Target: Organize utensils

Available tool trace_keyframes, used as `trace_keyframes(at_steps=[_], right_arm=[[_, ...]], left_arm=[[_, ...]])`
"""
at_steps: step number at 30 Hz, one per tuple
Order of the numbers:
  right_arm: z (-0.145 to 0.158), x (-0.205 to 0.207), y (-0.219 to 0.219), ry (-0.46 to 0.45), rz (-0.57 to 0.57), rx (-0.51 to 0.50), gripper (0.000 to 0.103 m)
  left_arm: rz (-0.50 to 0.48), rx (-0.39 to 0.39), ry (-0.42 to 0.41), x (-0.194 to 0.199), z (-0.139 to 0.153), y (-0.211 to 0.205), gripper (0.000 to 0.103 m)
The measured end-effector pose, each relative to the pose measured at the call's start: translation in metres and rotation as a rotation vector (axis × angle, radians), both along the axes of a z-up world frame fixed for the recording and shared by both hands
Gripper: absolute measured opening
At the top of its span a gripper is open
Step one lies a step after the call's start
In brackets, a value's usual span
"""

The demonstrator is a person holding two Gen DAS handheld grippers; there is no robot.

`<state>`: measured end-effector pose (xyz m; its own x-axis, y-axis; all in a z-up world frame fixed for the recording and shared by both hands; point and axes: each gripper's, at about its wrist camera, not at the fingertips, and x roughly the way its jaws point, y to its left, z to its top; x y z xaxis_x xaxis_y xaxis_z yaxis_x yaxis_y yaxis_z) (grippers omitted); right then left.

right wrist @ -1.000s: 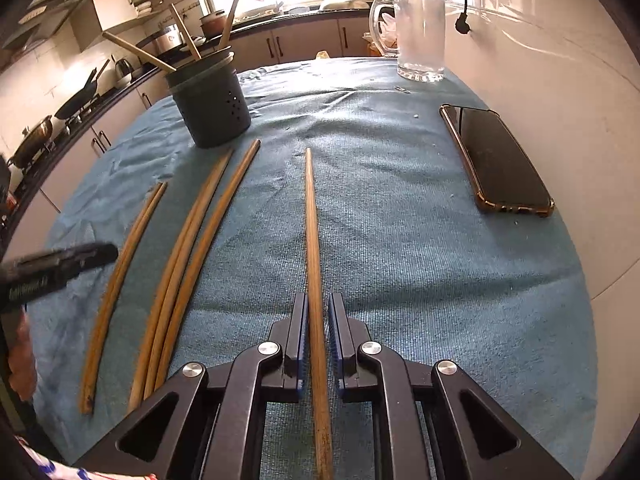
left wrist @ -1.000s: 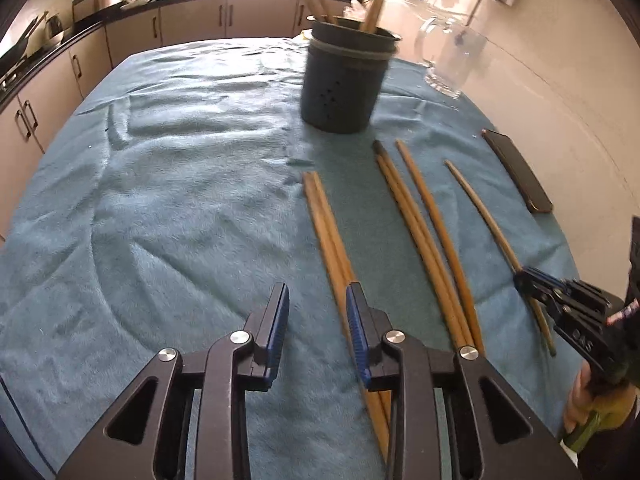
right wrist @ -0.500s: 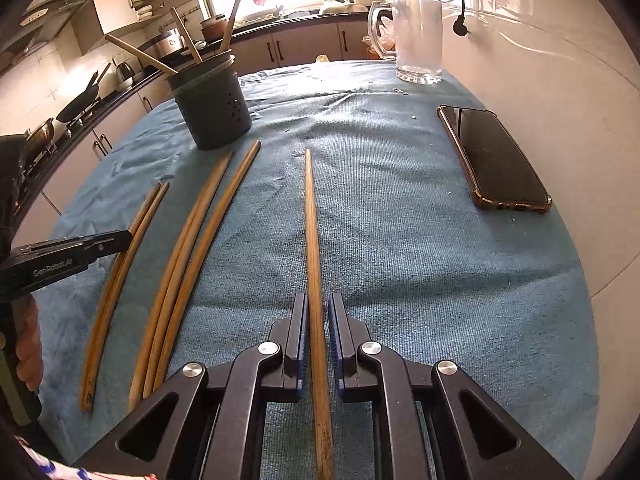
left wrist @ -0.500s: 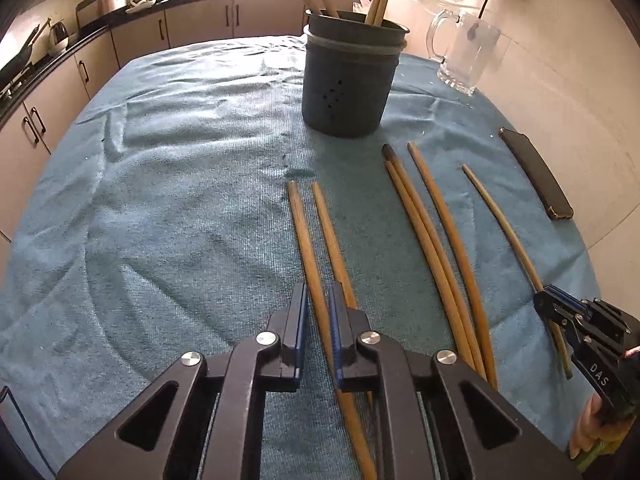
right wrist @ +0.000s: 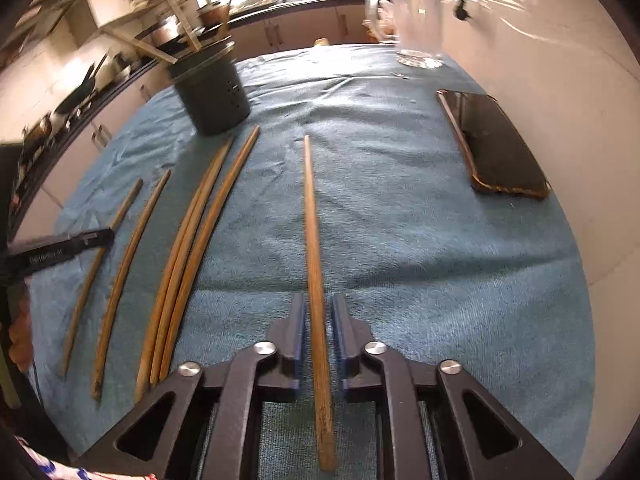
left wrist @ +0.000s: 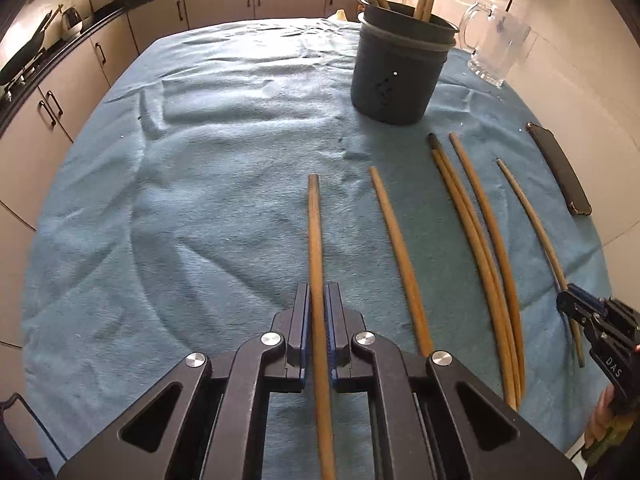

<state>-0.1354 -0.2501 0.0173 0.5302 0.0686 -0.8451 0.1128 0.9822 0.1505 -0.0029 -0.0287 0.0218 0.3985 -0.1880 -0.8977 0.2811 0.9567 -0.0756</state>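
Observation:
Several long wooden sticks lie on a blue cloth [left wrist: 200, 200] in front of a dark utensil holder [left wrist: 400, 76] with more sticks standing in it. My left gripper [left wrist: 318, 308] is shut on the leftmost stick [left wrist: 315, 232], which runs straight ahead between its pads. A neighbouring stick [left wrist: 400, 256] lies apart to its right. My right gripper [right wrist: 318, 316] straddles the rightmost stick [right wrist: 311, 216]. Its jaws are opening, and a gap shows on each side of the stick. The holder [right wrist: 212, 96] stands at the far left in the right wrist view.
A glass mug [left wrist: 496, 48] stands behind the holder by the wall. A dark phone [right wrist: 496, 148] lies at the cloth's right edge. A close group of three sticks [right wrist: 192, 248] lies between the grippers. Kitchen cabinets and a counter run along the far side.
My left gripper closed on one stick of the left pair and drew it leftward, away from its neighbour. My right gripper's pads have parted from the stick they were clamping.

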Motion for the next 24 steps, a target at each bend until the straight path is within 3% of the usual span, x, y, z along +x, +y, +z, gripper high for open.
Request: trace_keyframes(at_steps=[6, 12, 16, 24], right_arm=[[-0.001, 0.035, 0.006, 0.045, 0.056, -0.1, 0.028], [0.0, 0.093, -0.012, 0.106, 0.054, -0.074, 0.022], [-0.001, 0.13, -0.016, 0.148, 0.056, -0.086, 0.014], [-0.002, 0.176, -0.004, 0.215, 0.063, -0.142, 0.013]], left_arm=[[-0.004, 0.058, 0.002, 0.026, 0.006, -0.006, 0.007], [-0.004, 0.068, 0.042, 0.064, -0.001, -0.013, 0.007], [-0.008, 0.066, 0.038, 0.075, -0.001, -0.016, 0.007], [-0.015, 0.035, 0.033, 0.088, -0.004, -0.015, 0.007]])
